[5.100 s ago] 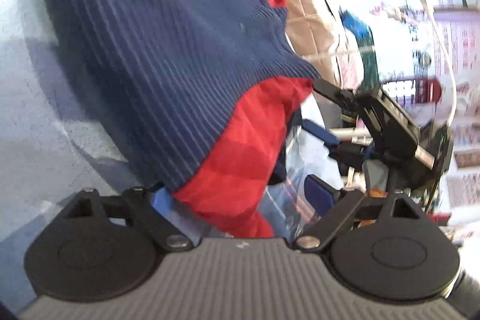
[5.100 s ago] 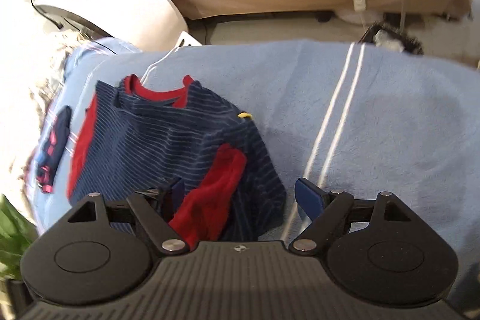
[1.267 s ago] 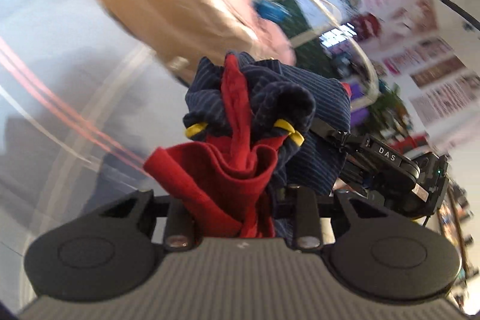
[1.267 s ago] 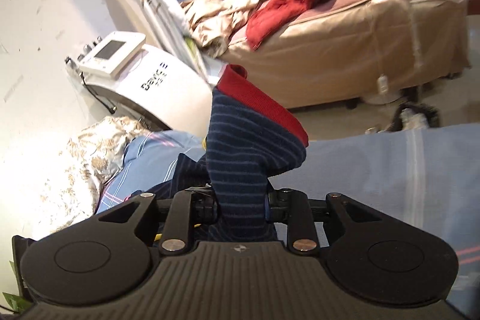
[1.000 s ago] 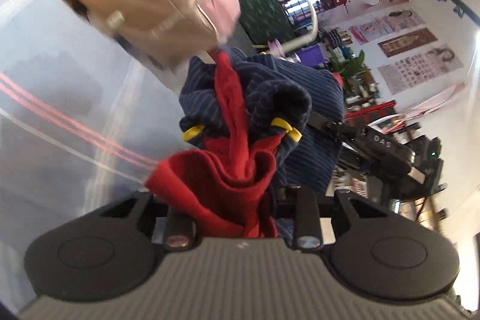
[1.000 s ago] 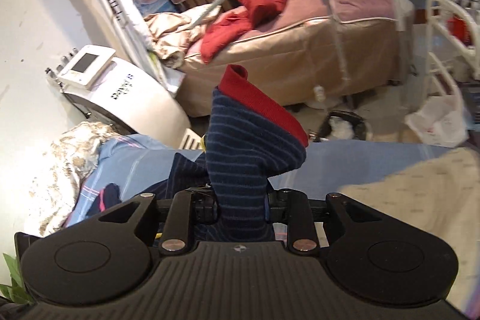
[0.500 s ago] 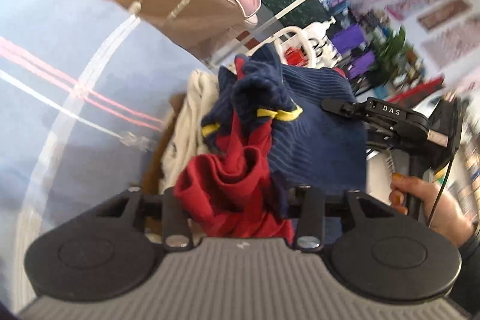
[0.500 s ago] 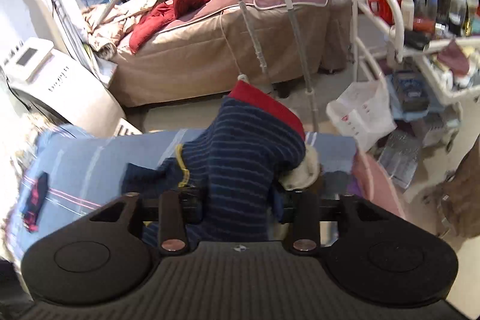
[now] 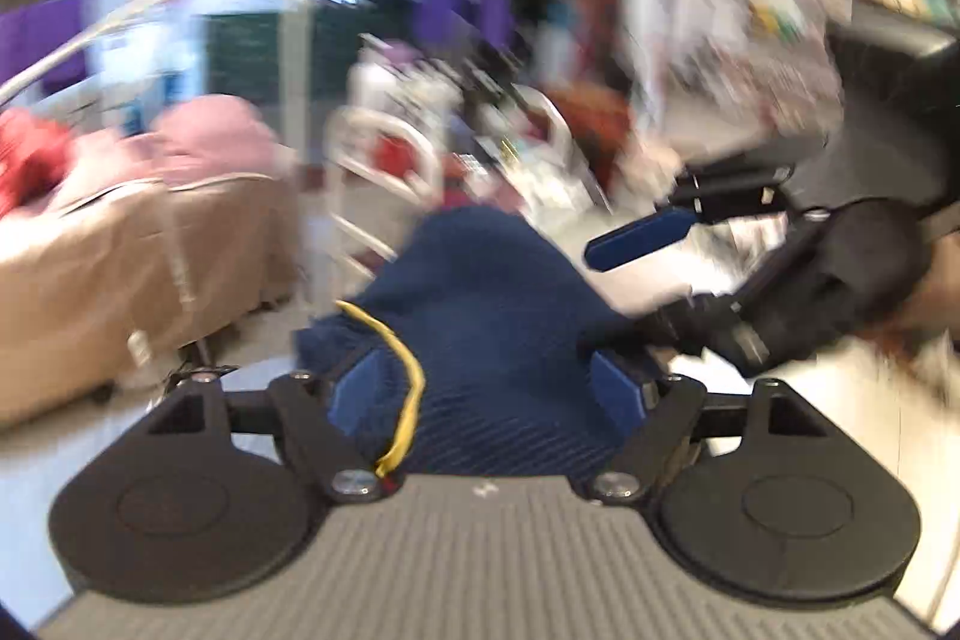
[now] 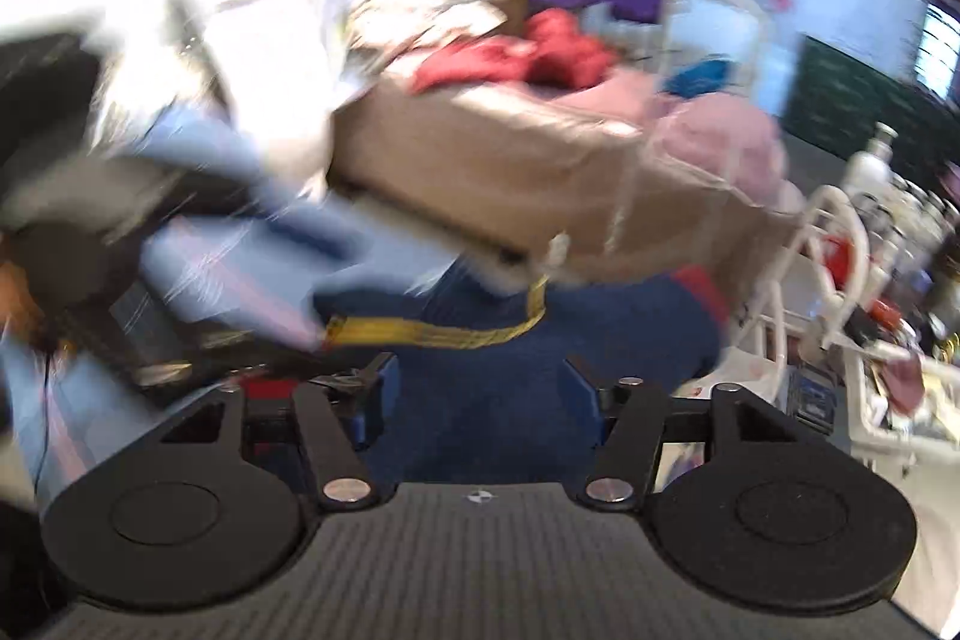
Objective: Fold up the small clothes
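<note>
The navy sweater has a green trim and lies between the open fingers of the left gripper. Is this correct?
Not quite: the trim is yellow, not green, as the left wrist view shows. The navy sweater does lie between the open fingers of the left gripper.

You get bright daylight in both views, with heavy motion smear over everything behind the navy garment [image 9: 480,316]. Glare whites out the region above-left of it in the right wrist view; edges bow

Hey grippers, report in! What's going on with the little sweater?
Left gripper open. Right gripper open. Navy striped knit sweater with yellow trim loose between both. Heavy blur, nothing blocking seen.
</note>
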